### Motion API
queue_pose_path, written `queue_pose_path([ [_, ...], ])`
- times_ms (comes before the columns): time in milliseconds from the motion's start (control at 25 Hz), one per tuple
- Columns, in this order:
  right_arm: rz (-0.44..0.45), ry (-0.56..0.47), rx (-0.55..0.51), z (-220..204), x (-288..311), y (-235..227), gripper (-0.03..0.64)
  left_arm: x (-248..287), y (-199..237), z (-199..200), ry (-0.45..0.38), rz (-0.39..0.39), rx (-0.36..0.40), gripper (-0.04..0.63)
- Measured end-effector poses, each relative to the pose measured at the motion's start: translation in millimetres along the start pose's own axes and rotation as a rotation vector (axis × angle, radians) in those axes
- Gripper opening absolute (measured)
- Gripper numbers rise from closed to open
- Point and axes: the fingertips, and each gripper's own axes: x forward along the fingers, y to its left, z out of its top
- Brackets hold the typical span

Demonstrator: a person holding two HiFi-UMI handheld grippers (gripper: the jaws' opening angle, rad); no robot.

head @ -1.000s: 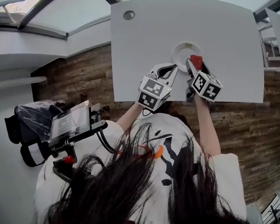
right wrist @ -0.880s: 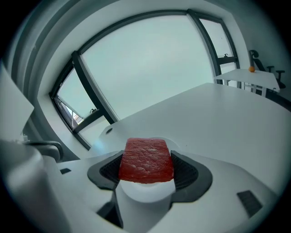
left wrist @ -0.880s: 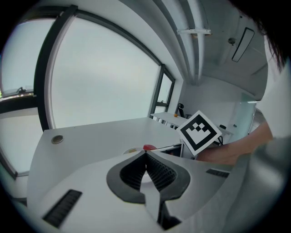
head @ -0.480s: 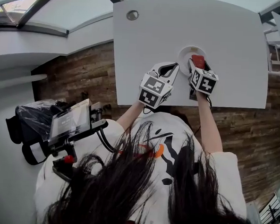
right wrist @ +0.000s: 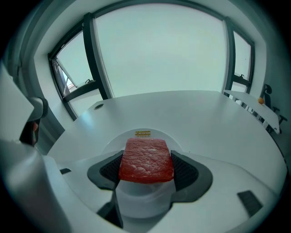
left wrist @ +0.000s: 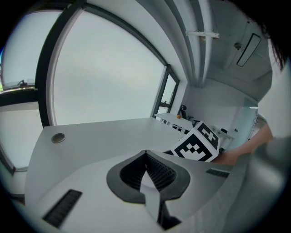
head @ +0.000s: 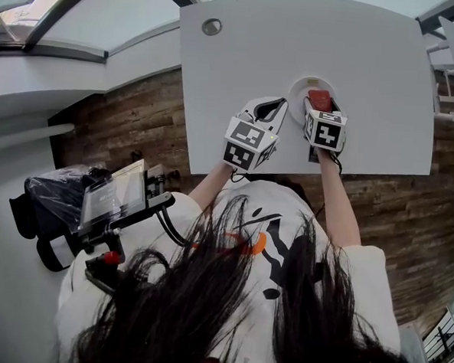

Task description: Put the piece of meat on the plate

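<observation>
1. One white counter (head: 241, 70). Only the head view shows all its edges. The near edge runs just under the two marker cubes, with wooden floor (head: 131, 117) on this side of it. Most of the top is bare, with wide room beyond the plate and to its left and right.
2. There are two hand-held grippers, and both reach in over the near edge. The left hand-held gripper (left wrist: 146, 154) has its pads pressed together with nothing between them. In the head view it sits just left of the plate. Its own view catches the other gripper's marker cube (left wrist: 196, 146) close on its right.
3. The right hand-held gripper (right wrist: 146, 169) is pinching the piece of meat between its two ribbed pads, one on each side of the slab.
4. One round white plate (right wrist: 112, 142) stands in the near half of the counter, right of the middle and near the near edge. It shows only in the head view and the right gripper view.
5. One piece of meat (right wrist: 146, 159), a flat red slab, is held level over the near part of the plate. No view shows whether it touches the plate.
6. One round grommet (head: 212, 26) is set in the counter's far left corner, well apart from everything else.
7. One small yellow label (right wrist: 142, 133) sits at the plate's far rim. Only the right gripper view shows it.
</observation>
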Motion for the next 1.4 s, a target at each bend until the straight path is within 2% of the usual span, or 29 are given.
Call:
queue_pose_path([
  [120,-0.015,0.019,-0.081,-1.6,0.3,1.9,0.299,-0.2,2.9,0.7,-0.003,0.007,-0.004,0.006],
  [240,-0.014,0.015,-0.107,-0.2,-0.4,2.2,0.299,0.0,4.7,0.5,-0.001,0.011,-0.005,0.006],
  [920,-0.010,0.057,-0.098,-5.2,0.9,-0.8,0.299,1.9,6.0,0.5,-0.008,0.014,-0.011,0.006],
  [1400,-0.017,0.034,-0.069,-5.1,0.4,-3.6,0.299,3.4,7.6,1.2,-0.009,0.025,-0.027,0.005],
])
